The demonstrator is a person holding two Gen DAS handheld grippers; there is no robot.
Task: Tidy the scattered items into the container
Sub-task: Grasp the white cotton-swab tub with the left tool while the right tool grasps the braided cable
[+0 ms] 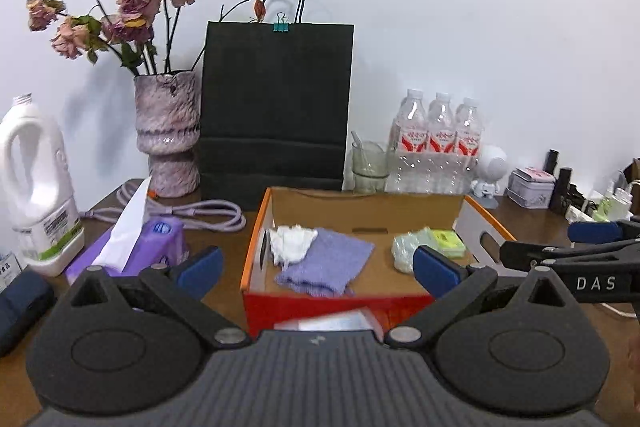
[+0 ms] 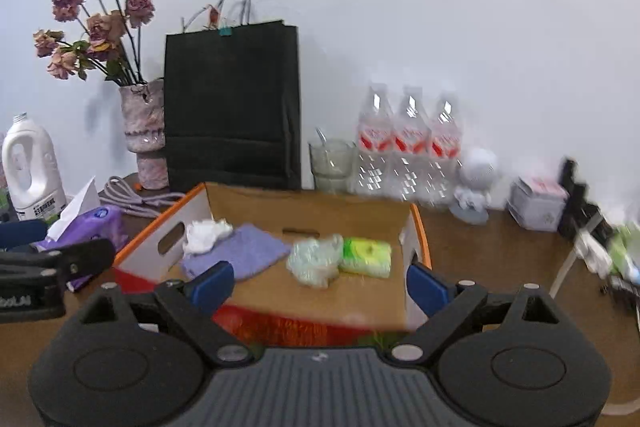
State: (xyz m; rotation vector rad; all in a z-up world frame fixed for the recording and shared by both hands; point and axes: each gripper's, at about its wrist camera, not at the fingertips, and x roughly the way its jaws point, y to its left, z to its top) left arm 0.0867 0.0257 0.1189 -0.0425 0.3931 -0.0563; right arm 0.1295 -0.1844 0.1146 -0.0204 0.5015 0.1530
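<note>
An open cardboard box [image 1: 360,211] with an orange rim and a red front stands in the middle of the brown table. In it lie a crumpled white tissue [image 1: 292,241], a purple cloth [image 1: 324,263], a pale green plastic bag [image 1: 404,251] and a yellow-green packet [image 1: 450,243]. My left gripper [image 1: 318,267] hangs open in front of the box, with nothing between its blue pads. My right gripper [image 2: 320,287] is open too, near the box [image 2: 320,215] on its front right, and it holds nothing. Each gripper shows at the edge of the other's view.
Left of the box lie a purple tissue pack [image 1: 140,247], a lilac cable [image 1: 200,215] and a white jug [image 1: 36,183]. Behind stand a vase of dried roses [image 1: 168,131], a black paper bag [image 1: 276,107], a glass [image 1: 368,167], three water bottles [image 1: 440,135], a white figurine [image 1: 490,171] and a tin [image 1: 532,187].
</note>
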